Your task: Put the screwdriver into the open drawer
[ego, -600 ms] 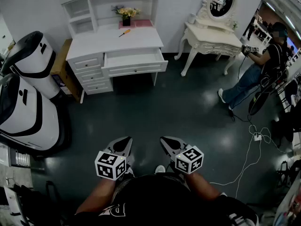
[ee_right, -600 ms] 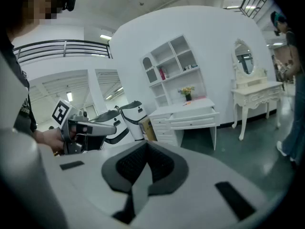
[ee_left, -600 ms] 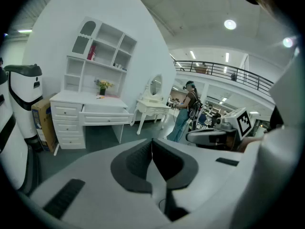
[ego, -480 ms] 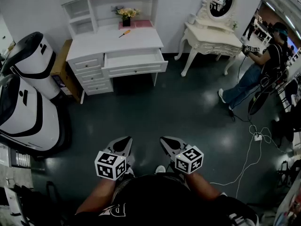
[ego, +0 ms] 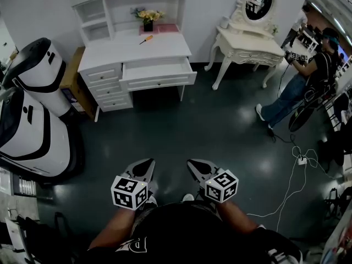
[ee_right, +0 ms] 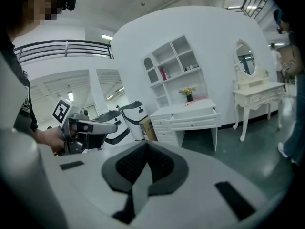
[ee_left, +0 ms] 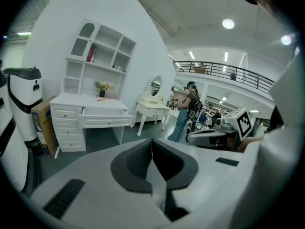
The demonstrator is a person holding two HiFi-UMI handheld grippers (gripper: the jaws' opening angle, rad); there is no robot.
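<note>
Screwdriver (ego: pixel 146 38): slantwise on far counter (ego: pixel 110 51), well ahead of left tongs (ego: pixel 146 166); right tongs (ego: pixel 193 164) alongside; both pairs closed, empty.

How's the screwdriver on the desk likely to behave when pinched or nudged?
The screwdriver looks thin and short beside the flower pot, so it is probably light and rigid. It lies flat on the smooth white desk top, so a nudge would likely roll or slide it. Its handle texture is too small to judge, so slip is uncertain.
</note>
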